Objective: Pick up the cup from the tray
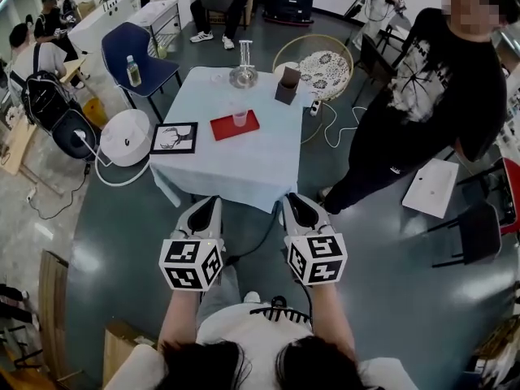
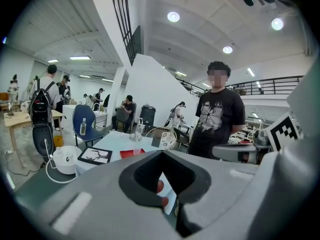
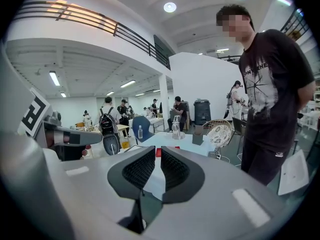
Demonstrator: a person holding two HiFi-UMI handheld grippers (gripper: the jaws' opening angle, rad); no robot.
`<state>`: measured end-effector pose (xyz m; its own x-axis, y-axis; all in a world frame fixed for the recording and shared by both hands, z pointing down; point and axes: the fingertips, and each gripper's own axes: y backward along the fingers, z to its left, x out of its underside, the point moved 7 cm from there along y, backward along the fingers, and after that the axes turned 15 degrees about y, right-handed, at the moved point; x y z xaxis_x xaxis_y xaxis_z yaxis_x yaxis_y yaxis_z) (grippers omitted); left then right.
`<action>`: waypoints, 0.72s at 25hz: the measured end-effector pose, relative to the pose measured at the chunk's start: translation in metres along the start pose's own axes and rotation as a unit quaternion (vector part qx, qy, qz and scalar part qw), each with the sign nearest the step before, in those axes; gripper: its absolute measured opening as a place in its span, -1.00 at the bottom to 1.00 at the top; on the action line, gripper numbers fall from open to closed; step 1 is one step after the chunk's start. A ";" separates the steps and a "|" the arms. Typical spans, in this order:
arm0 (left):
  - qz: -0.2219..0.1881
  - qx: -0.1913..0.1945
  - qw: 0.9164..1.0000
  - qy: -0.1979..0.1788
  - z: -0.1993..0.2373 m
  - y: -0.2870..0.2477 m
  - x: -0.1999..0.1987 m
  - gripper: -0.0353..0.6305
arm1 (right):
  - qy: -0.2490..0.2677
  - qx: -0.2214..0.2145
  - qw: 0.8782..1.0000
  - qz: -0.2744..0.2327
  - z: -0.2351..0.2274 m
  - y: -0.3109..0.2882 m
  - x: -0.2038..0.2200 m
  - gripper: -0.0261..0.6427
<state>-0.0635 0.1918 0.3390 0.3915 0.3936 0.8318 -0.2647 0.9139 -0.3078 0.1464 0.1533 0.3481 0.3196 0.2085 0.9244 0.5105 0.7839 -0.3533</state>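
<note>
A clear plastic cup (image 1: 240, 118) stands upright on a small red tray (image 1: 226, 128) in the middle of a white-clothed table (image 1: 244, 169). Both grippers hover side by side just short of the table's near edge, well short of the cup and pointing toward it. My left gripper (image 1: 214, 203) has its jaws together and holds nothing; in its own view the left gripper (image 2: 162, 154) lines up under the tray (image 2: 129, 153). My right gripper (image 1: 290, 199) is also empty, with only a thin slit between its ribbed pads (image 3: 141, 170); the tray (image 3: 158, 152) shows through that slit.
On the table there are also a framed picture (image 1: 174, 137), a glass bottle on a metal dish (image 1: 244, 71) and a dark box (image 1: 287, 85). A person in black (image 1: 439, 96) stands at the right. A white round appliance (image 1: 126, 136) and a blue chair (image 1: 134, 55) are at the left.
</note>
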 end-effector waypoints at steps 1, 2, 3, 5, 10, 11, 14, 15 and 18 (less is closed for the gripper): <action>0.001 0.000 1.000 0.000 0.004 -0.007 -0.003 -0.89 | 0.002 -0.004 1.000 0.003 0.000 -0.007 -0.001 -0.76; 0.002 0.000 1.000 0.000 0.009 -0.014 -0.007 -0.89 | 0.003 -0.007 1.000 0.006 -0.001 -0.015 -0.002 -0.72; 0.004 0.000 1.000 0.001 0.014 -0.022 -0.011 -0.89 | 0.003 -0.010 1.000 0.008 -0.003 -0.023 -0.003 -0.69; 0.008 0.000 1.000 0.001 0.022 -0.038 -0.019 -0.89 | 0.002 -0.013 1.000 0.010 -0.006 -0.041 -0.007 -0.67; 0.027 -0.003 1.000 -0.001 0.048 -0.072 -0.039 -0.89 | -0.002 -0.007 1.000 0.018 -0.010 -0.077 -0.021 -0.58; 0.027 0.001 1.000 0.000 0.054 -0.080 -0.046 -0.89 | -0.001 -0.008 1.000 0.017 -0.011 -0.086 -0.027 -0.54; 0.027 0.010 1.000 -0.001 0.069 -0.101 -0.066 -0.89 | 0.001 -0.005 1.000 0.014 -0.012 -0.112 -0.042 -0.48; 0.027 0.012 1.000 -0.003 0.075 -0.108 -0.072 -0.89 | -0.002 -0.002 1.000 0.012 -0.012 -0.120 -0.045 -0.48; 0.032 0.018 0.999 -0.010 0.090 -0.129 -0.090 -0.89 | -0.014 -0.002 1.000 0.008 -0.013 -0.145 -0.054 -0.44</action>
<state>-0.1439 0.0298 0.3458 0.3555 0.4479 0.8203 -0.3201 0.8830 -0.3434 0.0650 0.0209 0.3476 0.3059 0.2367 0.9222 0.5081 0.7785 -0.3684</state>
